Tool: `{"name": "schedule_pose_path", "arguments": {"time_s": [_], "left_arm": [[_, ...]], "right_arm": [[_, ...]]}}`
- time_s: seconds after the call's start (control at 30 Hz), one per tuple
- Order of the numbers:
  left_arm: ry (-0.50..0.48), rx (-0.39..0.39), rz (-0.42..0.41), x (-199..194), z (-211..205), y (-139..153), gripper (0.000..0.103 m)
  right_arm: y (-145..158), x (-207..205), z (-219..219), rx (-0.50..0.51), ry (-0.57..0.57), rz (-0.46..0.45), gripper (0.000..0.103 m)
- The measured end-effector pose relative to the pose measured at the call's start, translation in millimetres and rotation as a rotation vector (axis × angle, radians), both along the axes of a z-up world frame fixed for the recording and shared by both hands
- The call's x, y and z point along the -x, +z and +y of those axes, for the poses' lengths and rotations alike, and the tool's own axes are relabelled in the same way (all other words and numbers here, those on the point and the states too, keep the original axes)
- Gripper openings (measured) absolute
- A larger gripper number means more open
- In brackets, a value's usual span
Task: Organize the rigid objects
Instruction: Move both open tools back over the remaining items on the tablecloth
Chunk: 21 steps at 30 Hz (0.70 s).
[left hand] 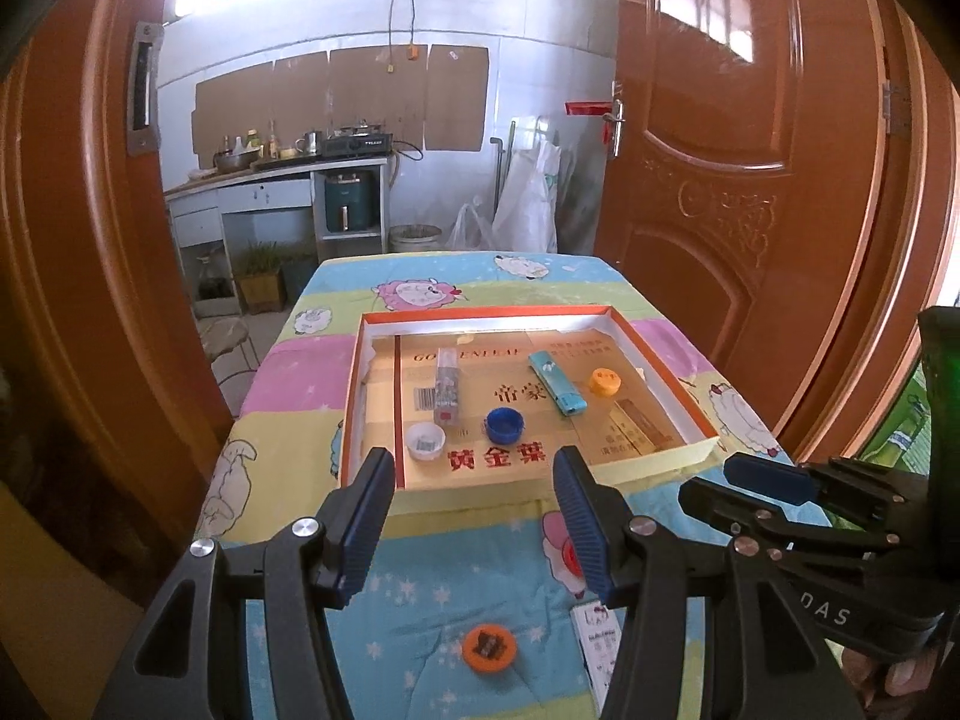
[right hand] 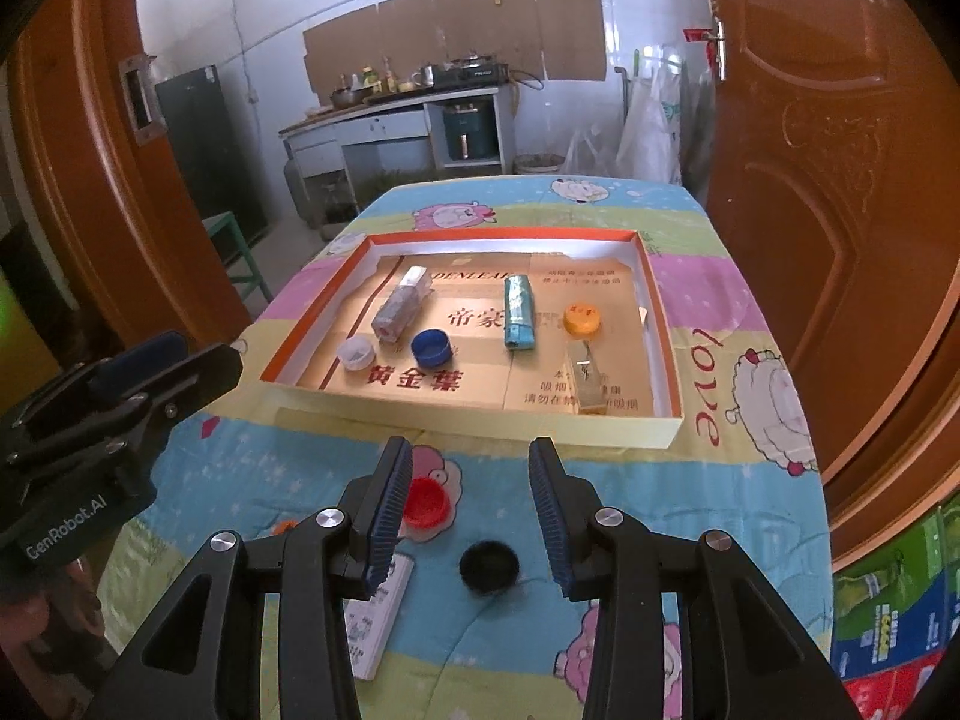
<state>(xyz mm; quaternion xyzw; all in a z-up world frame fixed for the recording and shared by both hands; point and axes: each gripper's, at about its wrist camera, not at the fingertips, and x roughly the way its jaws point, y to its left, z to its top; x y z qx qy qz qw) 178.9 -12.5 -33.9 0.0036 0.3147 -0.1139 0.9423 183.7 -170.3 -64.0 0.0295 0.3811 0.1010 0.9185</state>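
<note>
1. Left wrist view: the left gripper [left hand: 474,516] hangs above the cartoon-printed tablecloth [left hand: 420,576], its blue-padded jaws apart with nothing between them. The right gripper [left hand: 744,489] enters from the right edge; seen side-on here, its state cannot be told.
2. Right wrist view: the right gripper [right hand: 471,510] stands open and empty over the small black round cap [right hand: 489,566], a placement that suggests this cap is the next pick.
3. The shallow orange-rimmed cardboard tray [right hand: 474,405] serves as the collecting place. Inside it lie a white cap [right hand: 355,353], a blue cap [right hand: 432,348], an orange-yellow cap [right hand: 582,320], a clear patterned lighter [right hand: 401,303], a teal lighter [right hand: 518,312] and a clear amber lighter [right hand: 587,381], all lying apart from one another.
4. Outside the tray, on the cloth near the grippers, remain the red cap [right hand: 426,501], the flat orange cap with a dark centre [left hand: 489,648], the black cap and a white printed rectangular packet [right hand: 375,624].
5. The loose pieces are small, hard and low-profile, so narrow, level grips seem required.
</note>
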Motion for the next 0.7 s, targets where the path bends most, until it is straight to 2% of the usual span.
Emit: {"name": "schedule_pose_path", "arguments": {"time_s": [0.5, 0.7], "left_arm": [[0.0, 0.004, -0.019, 36.5, 11.1, -5.0, 0.055], [0.021, 0.006, -0.015, 44.9, 20.5, -14.4, 0.055]], "right_arm": [[-3.0, 40.2, 12.3, -0.017, -0.001, 0.002, 0.042], [-15.7, 50.3, 13.5, -0.022, -0.009, 0.022, 0.042]]}}
